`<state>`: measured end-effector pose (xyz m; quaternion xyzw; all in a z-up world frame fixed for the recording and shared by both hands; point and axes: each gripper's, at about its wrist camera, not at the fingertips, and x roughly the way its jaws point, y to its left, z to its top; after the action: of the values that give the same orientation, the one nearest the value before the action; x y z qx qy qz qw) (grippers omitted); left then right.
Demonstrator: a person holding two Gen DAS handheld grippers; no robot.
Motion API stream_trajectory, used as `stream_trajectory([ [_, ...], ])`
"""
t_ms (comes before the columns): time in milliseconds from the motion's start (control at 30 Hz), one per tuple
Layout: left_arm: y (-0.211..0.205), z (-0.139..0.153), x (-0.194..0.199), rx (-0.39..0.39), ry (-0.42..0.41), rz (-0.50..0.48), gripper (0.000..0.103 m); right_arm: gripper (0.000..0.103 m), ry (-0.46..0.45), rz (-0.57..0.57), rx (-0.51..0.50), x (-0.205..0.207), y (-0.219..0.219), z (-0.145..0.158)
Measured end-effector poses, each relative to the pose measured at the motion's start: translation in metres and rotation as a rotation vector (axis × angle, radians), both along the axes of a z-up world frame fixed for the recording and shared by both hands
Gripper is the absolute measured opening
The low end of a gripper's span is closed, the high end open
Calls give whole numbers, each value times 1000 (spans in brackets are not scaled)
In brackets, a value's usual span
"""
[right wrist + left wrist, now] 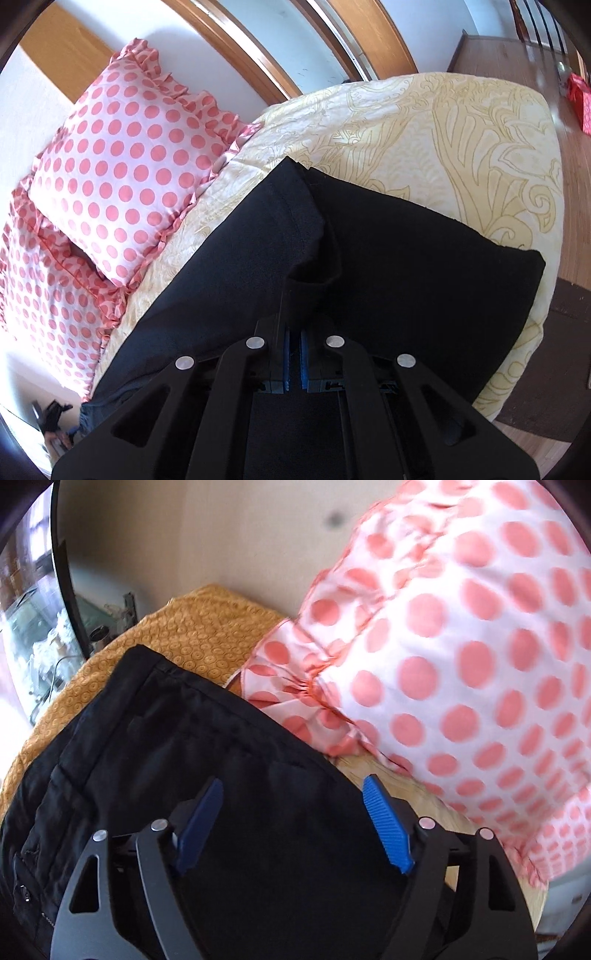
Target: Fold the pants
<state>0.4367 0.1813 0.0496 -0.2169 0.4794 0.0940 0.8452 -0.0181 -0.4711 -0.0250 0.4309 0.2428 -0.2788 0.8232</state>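
Black pants [388, 258] lie spread on a bed with a pale yellow patterned cover [461, 140]. My right gripper [293, 332] is shut on a raised fold of the pants near their middle; the cloth rises up from between the blue pads. In the left wrist view the pants [192, 746] show their waistband and a pocket seam. My left gripper [291, 790] is open just above the pants, its blue pads [384, 823] wide apart and holding nothing.
Pink polka-dot pillows with ruffled edges [122, 158] lie at the head of the bed, close to the left gripper [461, 657]. An orange patterned cloth [184, 635] lies beyond the waistband. Wooden floor [517, 55] and a red object [580, 99] are past the bed's edge.
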Motion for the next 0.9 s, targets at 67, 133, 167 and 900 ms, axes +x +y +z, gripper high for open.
stream_trajectory([
  [67,3,-11,14,-27,43,50,77,3,13,9,-18,1,1,1],
  [133,5,-18,23,-39,76,110,77,4,28,17,-37,3,2,2],
  [167,5,-17,26,-29,77,128,77,4,33,19,-44,4,2,2],
  [900,43,83,-160,-85,-291,53,2,4,-126,76,-137,-9,-6,40],
])
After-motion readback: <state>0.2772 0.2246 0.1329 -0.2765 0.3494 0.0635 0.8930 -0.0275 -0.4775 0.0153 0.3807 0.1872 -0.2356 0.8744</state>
